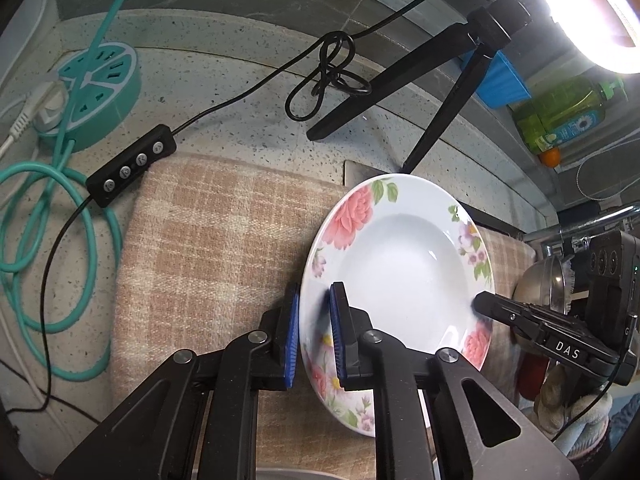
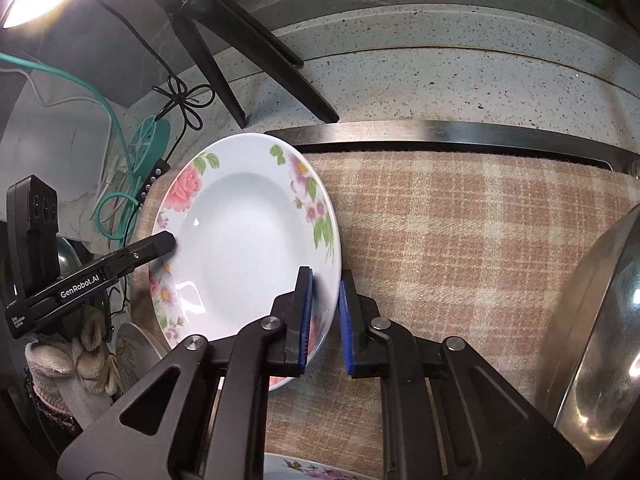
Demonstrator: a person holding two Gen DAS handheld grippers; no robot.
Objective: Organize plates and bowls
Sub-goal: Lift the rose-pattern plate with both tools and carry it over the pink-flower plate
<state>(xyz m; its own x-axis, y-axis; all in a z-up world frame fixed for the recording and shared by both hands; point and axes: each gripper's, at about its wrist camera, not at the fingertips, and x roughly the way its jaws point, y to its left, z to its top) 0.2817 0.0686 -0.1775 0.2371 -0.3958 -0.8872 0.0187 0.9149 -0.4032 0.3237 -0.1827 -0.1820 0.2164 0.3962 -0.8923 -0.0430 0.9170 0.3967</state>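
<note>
Two grippers clamp one floral plate point(image 1: 394, 264) by opposite edges of its rim, above a checked beige cloth point(image 1: 208, 240) spread over the speckled stone counter point(image 1: 240, 92). Seen from the left wrist, the left gripper point(image 1: 314, 332) has its blue ribbed pads closed on the plate's left rim, one pad over the glazed face and one behind it, while the right gripper shows only as a black finger touching the far rim. The right wrist view reverses this: the right gripper point(image 2: 325, 320) pinches the right rim between its pads, and the left gripper reaches in from the side, its tip on the rim. Only the left view takes in the round teal power strip point(image 1: 96, 92), its coiled teal cord, a black inline switch with four buttons point(image 1: 132, 164) and a green bottle point(image 1: 560, 116) at the back. Only the right view shows a shiny steel bowl point(image 2: 600, 340) at the right edge, a steel sink rim point(image 2: 440, 136) behind the cloth and another flowered plate point(image 2: 304, 470) at the bottom. A black tripod point(image 2: 224, 52) with a glaring ring light stands just behind the plate in both views. The plate is white, glossy and deep-welled, printed with pink roses and green leaves.
</note>
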